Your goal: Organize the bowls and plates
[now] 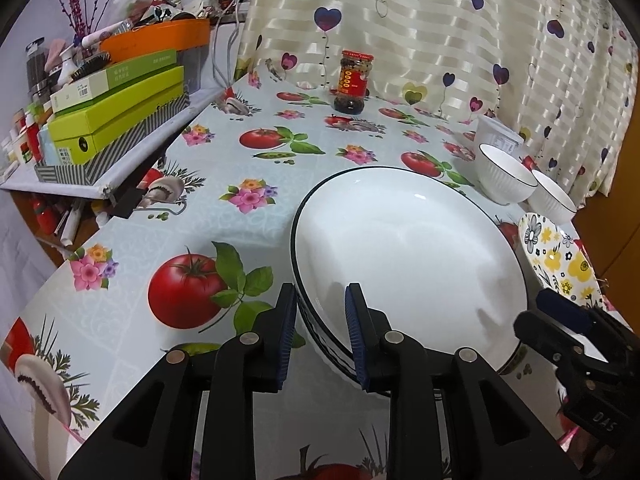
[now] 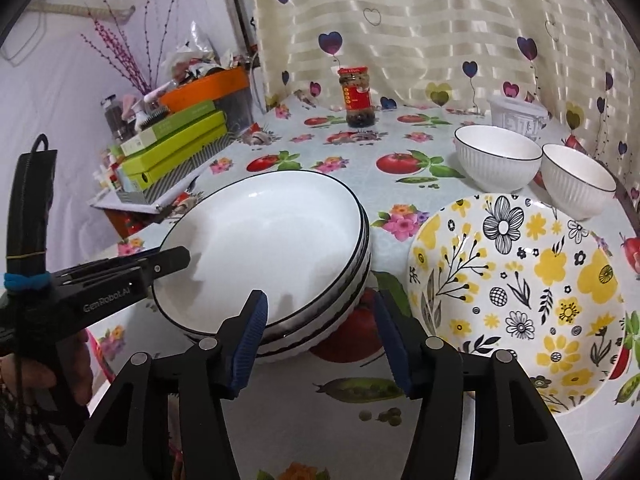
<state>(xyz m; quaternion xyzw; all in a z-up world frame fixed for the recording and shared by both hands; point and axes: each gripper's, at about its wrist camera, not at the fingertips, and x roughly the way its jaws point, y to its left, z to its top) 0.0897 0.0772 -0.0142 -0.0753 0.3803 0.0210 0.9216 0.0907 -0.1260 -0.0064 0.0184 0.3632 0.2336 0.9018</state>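
The stack of white plates [image 2: 264, 248] sat on the tomato-print tablecloth [image 1: 240, 232], the landmark here. The left gripper [image 1: 320, 334] straddled the stack's near rim — one finger outside, one over the top plate — jaws parted and not clearly pinching. The right gripper [image 2: 320, 340] hung released beside the stack's near right edge, gripping nothing. Just right of the stack lay the yellow-flowered plate [image 2: 520, 300]; beyond it stood two white ribbed bowls [image 2: 498, 158]. Far behind the stack stood a red-labelled sauce jar [image 1: 354, 82].
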